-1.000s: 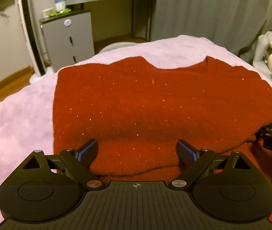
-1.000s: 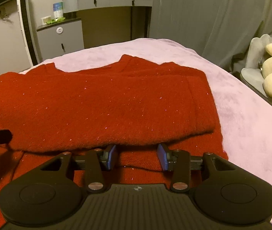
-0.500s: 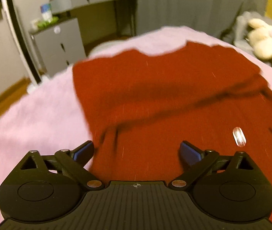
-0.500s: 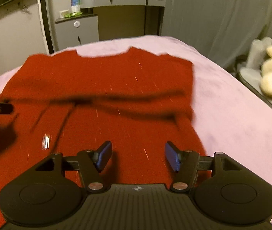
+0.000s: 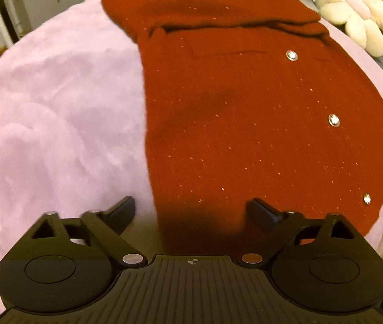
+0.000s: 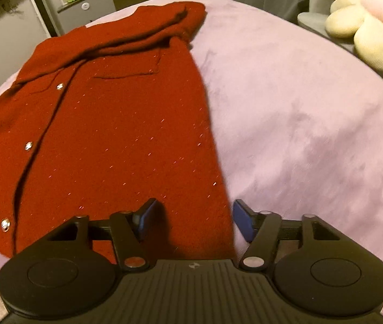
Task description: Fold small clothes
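Fingers (image 5: 122, 212) apart over cardigan (image 5: 245, 121), hem possibly hidden.

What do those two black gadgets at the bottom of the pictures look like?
Both are matte black plastic: a ribbed central body, a round disc on each side, silver pivot screws and angled linkages. The left gripper has dark finger pads; the right gripper has blue ones.

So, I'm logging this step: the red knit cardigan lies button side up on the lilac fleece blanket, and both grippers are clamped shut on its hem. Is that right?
Not quite. The red knit cardigan does lie button side up on the lilac fleece blanket, but both grippers are open. The left gripper straddles the hem's corner in the left wrist view; the right gripper does likewise in the right wrist view.
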{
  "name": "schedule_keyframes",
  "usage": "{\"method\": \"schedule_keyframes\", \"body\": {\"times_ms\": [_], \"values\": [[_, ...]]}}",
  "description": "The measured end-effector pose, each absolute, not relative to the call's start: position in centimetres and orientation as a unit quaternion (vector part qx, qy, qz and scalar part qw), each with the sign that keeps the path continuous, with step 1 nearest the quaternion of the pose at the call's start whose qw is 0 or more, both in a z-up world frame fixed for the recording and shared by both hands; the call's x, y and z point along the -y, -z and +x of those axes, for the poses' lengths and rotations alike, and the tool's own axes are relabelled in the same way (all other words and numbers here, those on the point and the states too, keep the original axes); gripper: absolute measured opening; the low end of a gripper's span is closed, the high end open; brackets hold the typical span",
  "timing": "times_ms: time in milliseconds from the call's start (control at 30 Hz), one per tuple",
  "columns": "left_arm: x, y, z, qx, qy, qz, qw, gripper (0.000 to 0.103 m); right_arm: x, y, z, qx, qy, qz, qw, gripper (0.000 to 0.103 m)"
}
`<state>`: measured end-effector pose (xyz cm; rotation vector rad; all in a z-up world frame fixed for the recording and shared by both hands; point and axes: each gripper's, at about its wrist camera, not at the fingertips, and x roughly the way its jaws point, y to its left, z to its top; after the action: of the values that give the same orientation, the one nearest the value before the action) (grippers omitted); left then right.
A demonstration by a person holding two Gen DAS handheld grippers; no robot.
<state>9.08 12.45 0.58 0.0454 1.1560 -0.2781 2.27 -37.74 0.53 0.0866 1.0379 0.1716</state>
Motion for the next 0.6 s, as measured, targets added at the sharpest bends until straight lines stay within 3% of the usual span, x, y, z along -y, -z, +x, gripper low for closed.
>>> {"method": "schedule_keyframes", "body": {"times_ms": [67, 167, 400, 433, 467, 533, 600], "values": [[-12.7, -0.9, 9.0, -0.549, 0.129, 0.0, 0.826, 0.067, 37.5, -0.6, 2.1, -0.492, -0.093, 0.04, 0.865, 0.039], [-13.2, -0.8, 8.8, -0.562, 0.134, -0.024, 0.816, 0.054, 37.5, -0.4, 2.0, -0.492, -0.111, 0.049, 0.862, 0.022], [-13.6, -0.8, 8.5, -0.576, 0.15, -0.045, 0.802, 0.05, 38.3, -0.2, 1.9, -0.506, -0.121, 0.076, 0.851, 0.026], [-13.2, -0.9, 8.5, -0.576, 0.151, -0.028, 0.803, 0.042, 38.2, -0.2, 2.0, -0.507, -0.121, 0.074, 0.85, 0.026], [-12.9, -1.1, 8.5, -0.576, 0.155, -0.02, 0.802, 0.019, 38.0, -0.2, 2.1, -0.509, -0.12, 0.072, 0.849, 0.021], [-12.4, -1.4, 8.5, -0.577, 0.163, -0.026, 0.8, 0.014, 37.7, -0.4, 2.3, -0.512, -0.123, 0.071, 0.847, 0.012], [-12.1, -2.0, 8.7, -0.567, 0.179, -0.037, 0.803, 0.013, 37.7, -0.5, 2.8, -0.515, -0.132, 0.101, 0.841, 0.012]]}}
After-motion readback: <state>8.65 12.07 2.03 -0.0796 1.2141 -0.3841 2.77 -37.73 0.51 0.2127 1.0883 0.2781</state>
